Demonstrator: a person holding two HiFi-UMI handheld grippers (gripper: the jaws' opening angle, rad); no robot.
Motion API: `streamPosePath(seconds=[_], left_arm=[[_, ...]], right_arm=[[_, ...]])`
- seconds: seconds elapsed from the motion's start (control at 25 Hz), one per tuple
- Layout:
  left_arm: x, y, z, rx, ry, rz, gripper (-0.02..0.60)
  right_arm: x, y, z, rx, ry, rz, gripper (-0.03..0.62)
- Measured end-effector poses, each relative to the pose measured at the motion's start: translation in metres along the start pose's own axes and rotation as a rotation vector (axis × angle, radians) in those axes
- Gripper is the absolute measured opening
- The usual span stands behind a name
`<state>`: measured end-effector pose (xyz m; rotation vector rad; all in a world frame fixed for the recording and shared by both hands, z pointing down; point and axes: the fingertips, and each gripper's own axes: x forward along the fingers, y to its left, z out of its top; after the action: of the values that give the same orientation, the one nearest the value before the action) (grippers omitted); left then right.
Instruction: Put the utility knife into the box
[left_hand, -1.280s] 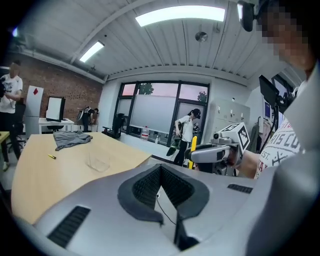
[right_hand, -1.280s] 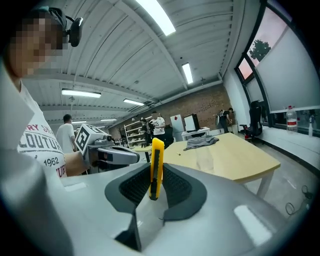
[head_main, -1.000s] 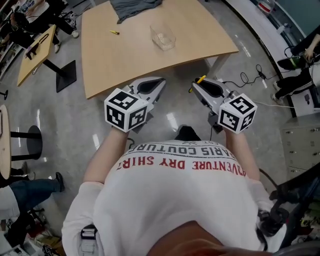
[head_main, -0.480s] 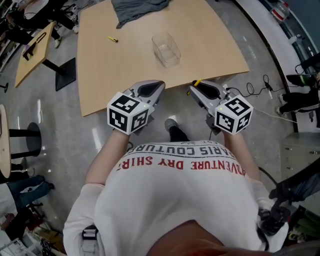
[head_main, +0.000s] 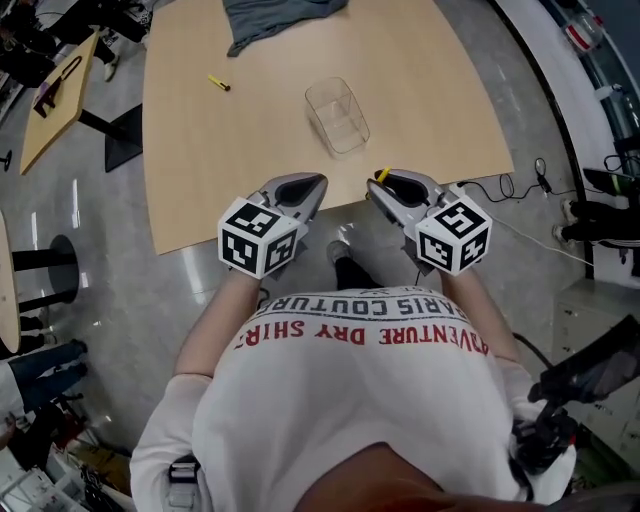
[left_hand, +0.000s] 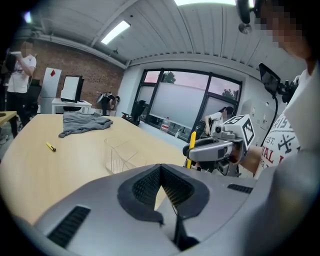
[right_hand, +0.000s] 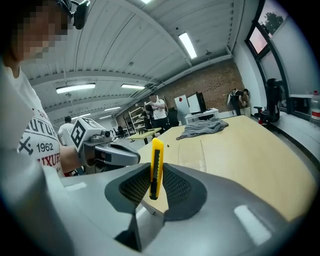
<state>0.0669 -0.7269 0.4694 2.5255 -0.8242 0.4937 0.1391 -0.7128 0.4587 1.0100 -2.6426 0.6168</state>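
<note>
On the table (head_main: 250, 130) the clear box (head_main: 338, 116) stood apart from both claws. The left claw (head_main: 316, 184) was closed, empty; the right claw (head_main: 378, 188) pinched the utility knife (right_hand: 156, 167) upright near its end, so it might pivot and miss.

Inventory of surfaces:
- Wood-look table (head_main: 200, 130): pale, smooth, matt.
- Clear box (head_main: 338, 117): transparent plastic, glossy.
- Yellow utility knife (right_hand: 156, 160): smooth plastic body with a slight sheen.
- Shells of left gripper (left_hand: 160, 172) and right gripper (right_hand: 156, 176): grey moulded plastic, matt.
- Black pads (left_hand: 145, 187): finely ribbed, rubber-like.
- Grey cloth (head_main: 280, 18): crumpled fabric, matt.
- Grey floor (head_main: 120, 270): polished, reflective.
</note>
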Motion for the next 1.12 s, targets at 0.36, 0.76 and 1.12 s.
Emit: streamPosePath(seconds=[0.36,0.76,1.12], left_arm=[[0.015,0.025,-0.013,-0.050,0.015,0.003,0.002],[0.029,0.055,-0.017,-0.084,0.045,0.018,0.002],[0.033,0.080,-0.025,-0.097,0.054,0.013,0.002]], right_arm=[[0.043,-0.029,0.021,-0.051,-0.032,-0.022,0.069],[0.114,-0.096,0.008,-0.113,0.011,-0.133,0.069],[0.155,-0.107,-0.029,-0.105,0.131,-0.122,0.069]])
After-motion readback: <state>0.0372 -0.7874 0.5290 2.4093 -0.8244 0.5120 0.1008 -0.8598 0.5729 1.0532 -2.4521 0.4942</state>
